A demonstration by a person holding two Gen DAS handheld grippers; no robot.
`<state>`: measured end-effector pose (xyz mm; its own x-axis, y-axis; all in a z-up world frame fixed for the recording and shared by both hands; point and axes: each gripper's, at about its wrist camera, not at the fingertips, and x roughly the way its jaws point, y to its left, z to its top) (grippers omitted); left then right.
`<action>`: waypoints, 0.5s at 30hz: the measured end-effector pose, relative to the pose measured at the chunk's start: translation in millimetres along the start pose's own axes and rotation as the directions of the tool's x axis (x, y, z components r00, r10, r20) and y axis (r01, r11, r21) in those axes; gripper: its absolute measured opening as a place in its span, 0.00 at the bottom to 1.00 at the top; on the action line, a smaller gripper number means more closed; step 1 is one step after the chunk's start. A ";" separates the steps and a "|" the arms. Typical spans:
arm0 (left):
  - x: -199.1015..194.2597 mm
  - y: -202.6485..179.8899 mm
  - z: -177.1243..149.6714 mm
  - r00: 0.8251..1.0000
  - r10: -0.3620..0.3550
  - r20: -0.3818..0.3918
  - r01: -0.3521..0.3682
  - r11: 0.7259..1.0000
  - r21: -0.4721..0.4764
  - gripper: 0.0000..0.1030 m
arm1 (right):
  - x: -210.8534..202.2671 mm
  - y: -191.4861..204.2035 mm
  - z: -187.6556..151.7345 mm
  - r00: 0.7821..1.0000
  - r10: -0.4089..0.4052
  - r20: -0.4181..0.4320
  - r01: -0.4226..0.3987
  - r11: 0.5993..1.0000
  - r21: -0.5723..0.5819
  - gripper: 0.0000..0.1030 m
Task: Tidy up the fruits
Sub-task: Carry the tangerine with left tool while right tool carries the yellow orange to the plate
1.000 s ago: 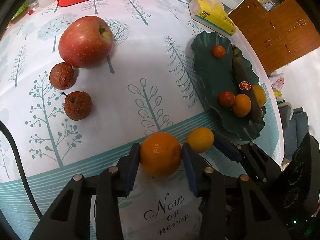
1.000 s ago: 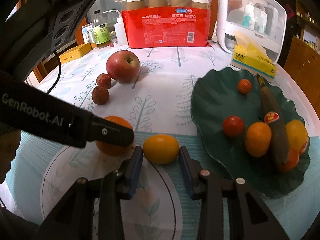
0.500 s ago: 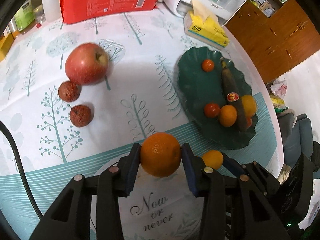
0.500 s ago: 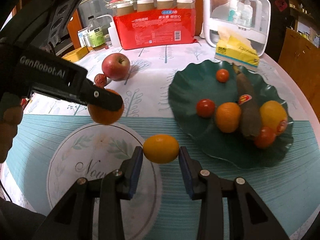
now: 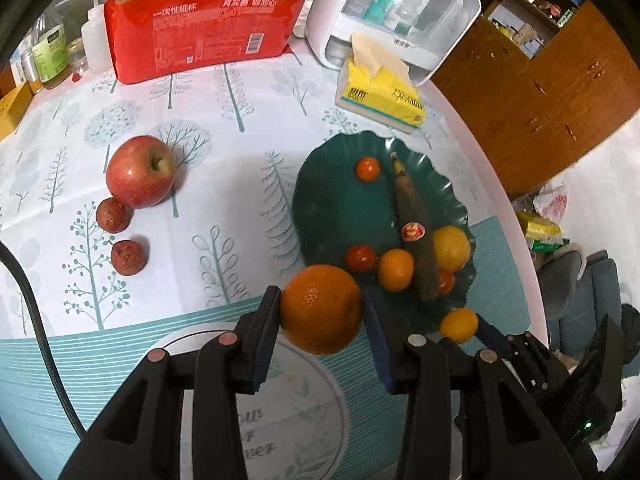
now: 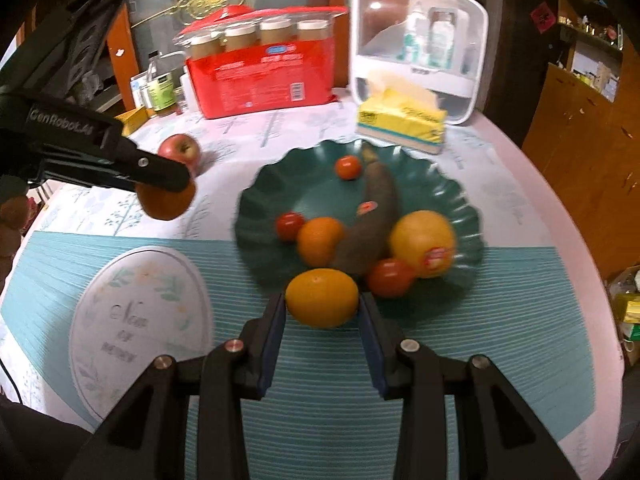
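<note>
My left gripper is shut on a large orange and holds it in the air left of the green plate. My right gripper is shut on a smaller yellow-orange citrus and holds it above the plate's near rim. The plate holds a dark banana, several small tomatoes, an orange and a yellow fruit with a sticker. A red apple and two wrinkled dark red fruits lie on the cloth at the left.
A round white mat with writing lies on the teal runner. At the back stand a red pack of paper cups, a yellow tissue box, a white plastic case and bottles. The table edge curves at the right.
Both grippers have risen and moved toward the plate with their fruit. The right gripper's citrus now hangs over the plate's near rim.
</note>
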<state>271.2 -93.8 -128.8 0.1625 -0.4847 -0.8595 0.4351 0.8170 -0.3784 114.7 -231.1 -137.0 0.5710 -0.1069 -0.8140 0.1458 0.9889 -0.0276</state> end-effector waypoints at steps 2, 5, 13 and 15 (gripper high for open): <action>-1.4 -6.8 1.5 1.000 0.001 0.016 -0.001 1.000 -0.009 0.39 | -4.5 -13.6 3.2 1.000 -0.017 0.006 0.017 1.000 -0.002 0.36; -2.3 -14.9 4.5 0.999 0.005 0.037 -0.004 1.000 -0.023 0.39 | -9.4 -28.8 7.2 0.999 -0.034 0.012 0.034 0.999 -0.014 0.36; -1.1 -34.4 14.2 0.997 0.024 0.080 -0.019 0.998 -0.058 0.39 | -16.3 -63.0 29.2 0.997 -0.070 0.038 0.073 0.994 -0.086 0.36; 0.6 -38.5 17.2 0.996 0.019 0.087 -0.013 0.997 -0.071 0.39 | -15.1 -70.4 36.1 0.997 -0.070 0.044 0.074 0.993 -0.096 0.36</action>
<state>269.8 -130.9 -108.8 0.2471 -0.4945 -0.8333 0.3694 0.8431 -0.3908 124.9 -302.9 -101.9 0.5942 -0.1803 -0.7839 0.1092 0.9836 -0.1435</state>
